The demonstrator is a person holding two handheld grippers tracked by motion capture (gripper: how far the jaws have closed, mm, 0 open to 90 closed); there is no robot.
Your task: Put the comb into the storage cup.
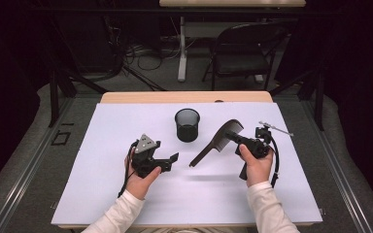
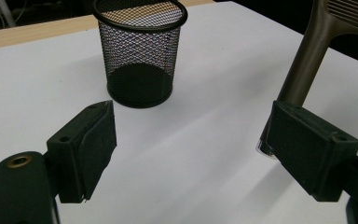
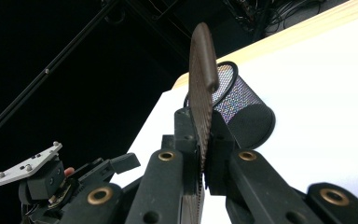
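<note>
One comb (image 1: 218, 139) is in hand — a dark brown one with a long handle. The right gripper (image 1: 237, 137) has its jaws closed tight on the toothed head, and in the right gripper view the comb (image 3: 201, 88) stands edge-on between the two black pads, its back rising straight up out of them. From the high view its long axis runs on a slant: the toothed end lies up and to the right at the gripper, and the handle points down and to the left, toward the left gripper (image 1: 173, 160). The comb is held above the white sheet (image 1: 126, 194), clear of it, with its shadow on the sheet below.

The left gripper's jaws stand wide apart with nothing pressed between them; in its own view the tip of the comb's handle (image 2: 303, 70) ends just beside one jaw, and whether it touches cannot be told.

One black mesh cup (image 1: 187, 124) stands upright on the sheet behind both grippers, its open mouth up. There are two grippers, one per hand, and one table.
</note>
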